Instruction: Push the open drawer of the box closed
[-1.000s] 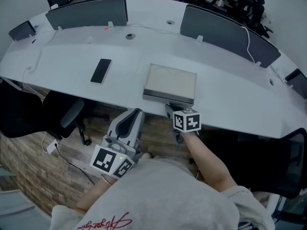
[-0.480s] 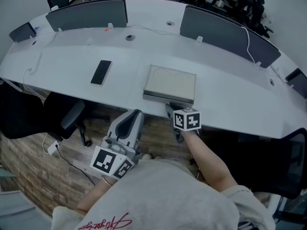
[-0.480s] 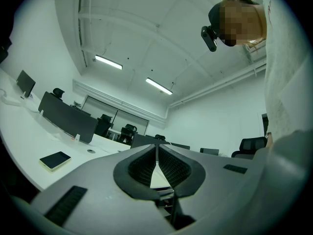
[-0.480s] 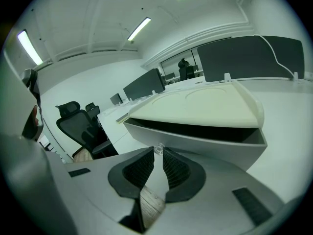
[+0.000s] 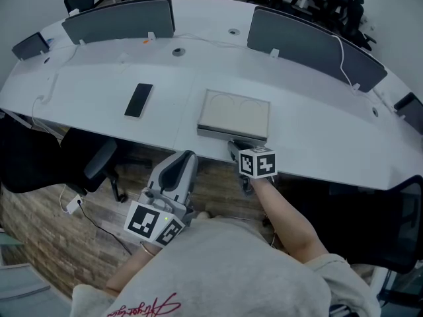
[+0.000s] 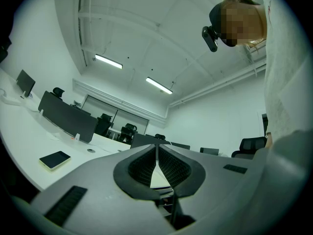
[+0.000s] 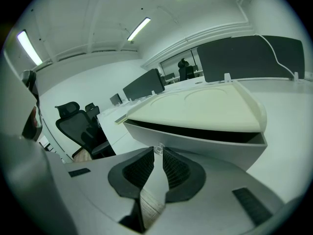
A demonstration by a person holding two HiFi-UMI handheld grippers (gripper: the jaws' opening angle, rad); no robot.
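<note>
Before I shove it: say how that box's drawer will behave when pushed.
The drawer looks rigid and shallow, so it should probably slide in straight. The box is low and flat; it may skid on the smooth table rather than tip.

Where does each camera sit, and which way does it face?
Head view: on the head, steeply down at desk, box, left gripper, right gripper, forearm.
Left gripper view: behind its shut jaws, tilted up across the desk; shirt.
Right gripper view: behind jaws gripping the drawer knob.
Head and right gripper views share the box.
</note>
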